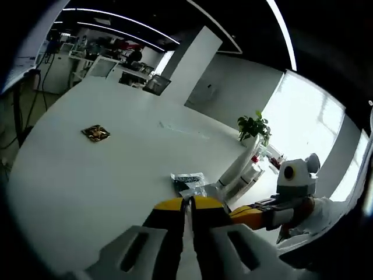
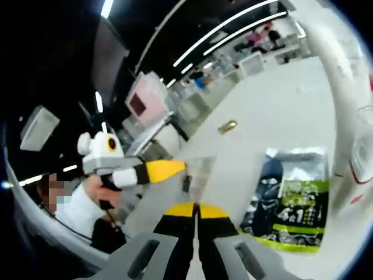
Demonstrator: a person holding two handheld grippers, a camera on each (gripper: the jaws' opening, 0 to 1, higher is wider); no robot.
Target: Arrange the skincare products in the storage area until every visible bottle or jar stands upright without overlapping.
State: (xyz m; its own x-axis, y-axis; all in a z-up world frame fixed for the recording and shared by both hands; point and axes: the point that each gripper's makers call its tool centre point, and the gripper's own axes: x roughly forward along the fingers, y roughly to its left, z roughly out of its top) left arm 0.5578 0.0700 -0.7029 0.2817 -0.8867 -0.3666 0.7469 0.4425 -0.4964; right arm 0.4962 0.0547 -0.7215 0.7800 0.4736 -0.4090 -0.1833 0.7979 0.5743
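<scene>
My left gripper (image 1: 187, 203) is shut, its yellow-tipped jaws low over the white table (image 1: 87, 186). Just past the tips lies a black-and-green sachet pack (image 1: 187, 179), with a tall white bottle (image 1: 238, 169) leaning beside it. My right gripper (image 1: 236, 213) reaches in from the right. In the right gripper view, my right gripper (image 2: 197, 211) is shut with nothing seen between its jaws. The sachet pack (image 2: 288, 204) lies right of it, and the white bottle (image 2: 344, 93) looms at the right edge. The left gripper (image 2: 175, 169) comes in from the left, a translucent plastic piece (image 2: 201, 169) at its tip.
A small gold-brown packet (image 1: 95, 133) lies alone on the far table, also the gold packet (image 2: 227, 126) in the right gripper view. A potted plant (image 1: 254, 125) stands behind the bottle. The person's white sleeve (image 2: 81, 210) is at the left. Desks and monitors stand beyond the table.
</scene>
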